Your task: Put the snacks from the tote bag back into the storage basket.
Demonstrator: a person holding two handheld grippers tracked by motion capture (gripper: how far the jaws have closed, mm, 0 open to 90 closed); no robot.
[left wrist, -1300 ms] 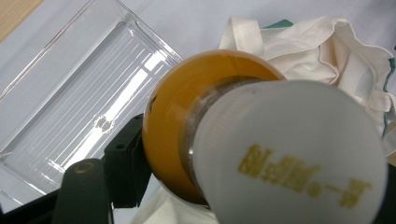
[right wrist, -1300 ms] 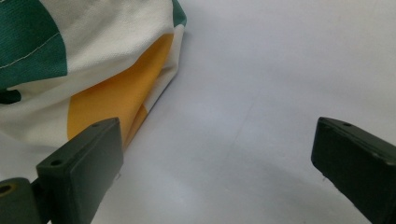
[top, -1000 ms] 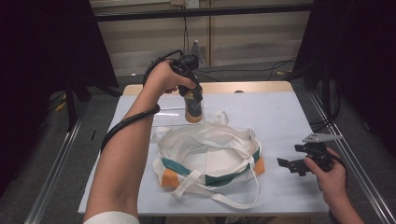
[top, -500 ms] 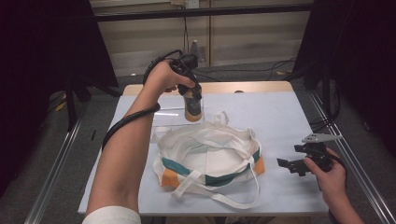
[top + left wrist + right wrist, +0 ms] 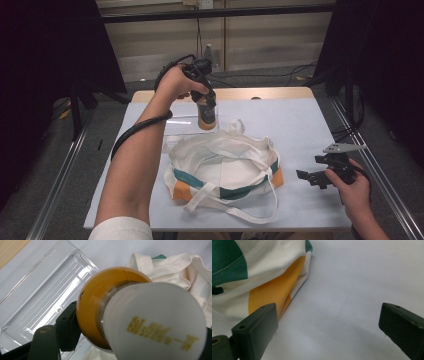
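Note:
An amber bottle (image 5: 206, 118) with a white cap hangs just above the table behind the bag, and my left gripper (image 5: 205, 101) is shut on it from above. In the left gripper view the cap (image 5: 155, 322) faces the camera, with the amber body (image 5: 92, 297) behind it and between the jaws of my left gripper (image 5: 135, 340). A white cloth bag (image 5: 225, 167) with green and orange patches and loose handles lies at mid-table. My right gripper (image 5: 312, 177) stands open to the right of the bag, low over the table. Nothing lies between the jaws of the right gripper (image 5: 329, 332), and the bag's orange corner (image 5: 269, 292) is close ahead on the left.
A clear plastic tray (image 5: 42, 297) lies on the white table cover below and left of the bottle; from above the tray (image 5: 176, 128) sits just behind the bag. The white cover (image 5: 300, 125) is bare at the back right. Metal rails run along both table sides.

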